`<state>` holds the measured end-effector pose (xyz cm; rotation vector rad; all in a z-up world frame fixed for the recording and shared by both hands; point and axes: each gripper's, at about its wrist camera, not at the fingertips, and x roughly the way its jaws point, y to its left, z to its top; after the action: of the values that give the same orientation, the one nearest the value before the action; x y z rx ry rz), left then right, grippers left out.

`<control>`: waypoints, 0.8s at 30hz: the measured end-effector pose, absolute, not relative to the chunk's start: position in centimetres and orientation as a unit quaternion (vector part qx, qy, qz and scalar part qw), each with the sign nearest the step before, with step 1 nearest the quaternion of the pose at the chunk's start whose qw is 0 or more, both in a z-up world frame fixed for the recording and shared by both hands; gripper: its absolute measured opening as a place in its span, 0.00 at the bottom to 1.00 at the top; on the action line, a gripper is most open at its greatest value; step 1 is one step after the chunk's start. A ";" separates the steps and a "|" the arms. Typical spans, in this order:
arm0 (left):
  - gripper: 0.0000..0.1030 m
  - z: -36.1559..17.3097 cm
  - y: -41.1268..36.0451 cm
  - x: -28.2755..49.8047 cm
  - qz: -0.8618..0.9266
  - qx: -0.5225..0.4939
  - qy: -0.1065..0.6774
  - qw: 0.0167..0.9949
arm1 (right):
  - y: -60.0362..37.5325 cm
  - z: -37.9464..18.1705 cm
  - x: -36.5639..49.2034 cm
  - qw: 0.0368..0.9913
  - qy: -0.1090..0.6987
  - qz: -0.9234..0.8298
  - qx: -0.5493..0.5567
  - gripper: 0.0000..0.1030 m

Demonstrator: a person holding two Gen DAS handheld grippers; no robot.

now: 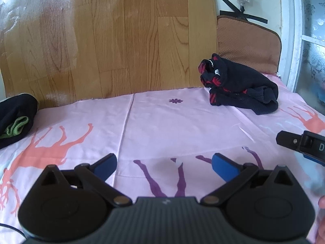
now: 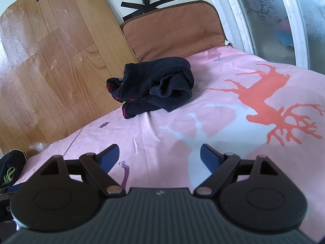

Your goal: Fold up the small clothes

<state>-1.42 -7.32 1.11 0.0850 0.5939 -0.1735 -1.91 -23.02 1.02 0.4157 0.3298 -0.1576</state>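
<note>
A crumpled dark navy knit garment with red trim (image 1: pixel 241 85) lies on the pink sheet (image 1: pixel 162 122) at the far right, near the brown cushion; it also shows in the right wrist view (image 2: pixel 156 87) at the centre. My left gripper (image 1: pixel 164 165) is open and empty, low over the sheet, well short of the garment. My right gripper (image 2: pixel 159 158) is open and empty over the sheet, also short of it. Part of the right gripper shows in the left wrist view (image 1: pixel 300 144) at the right edge.
A dark cloth with green trim (image 1: pixel 16 120) lies at the sheet's left edge, also in the right wrist view (image 2: pixel 10 170). A brown cushion (image 2: pixel 174 28) leans on the wall behind. Wooden floor (image 1: pixel 121 40) lies beyond the sheet. A frosted window (image 2: pixel 274 16) is on the right.
</note>
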 end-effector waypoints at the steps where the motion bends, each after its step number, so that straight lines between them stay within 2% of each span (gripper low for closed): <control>1: 1.00 1.1 -7.3 -1.4 -0.085 0.042 0.294 0.951 | -23.0 1.0 -1.9 0.962 0.163 -0.078 0.205 0.86; 24: 1.00 0.6 -6.9 -0.3 -0.079 0.042 0.340 0.936 | -22.9 1.0 -1.9 0.962 0.162 -0.078 0.206 0.86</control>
<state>-0.30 -6.92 0.63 0.0858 0.6943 -0.1609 -1.94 -22.91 1.00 0.4172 0.3275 -0.1590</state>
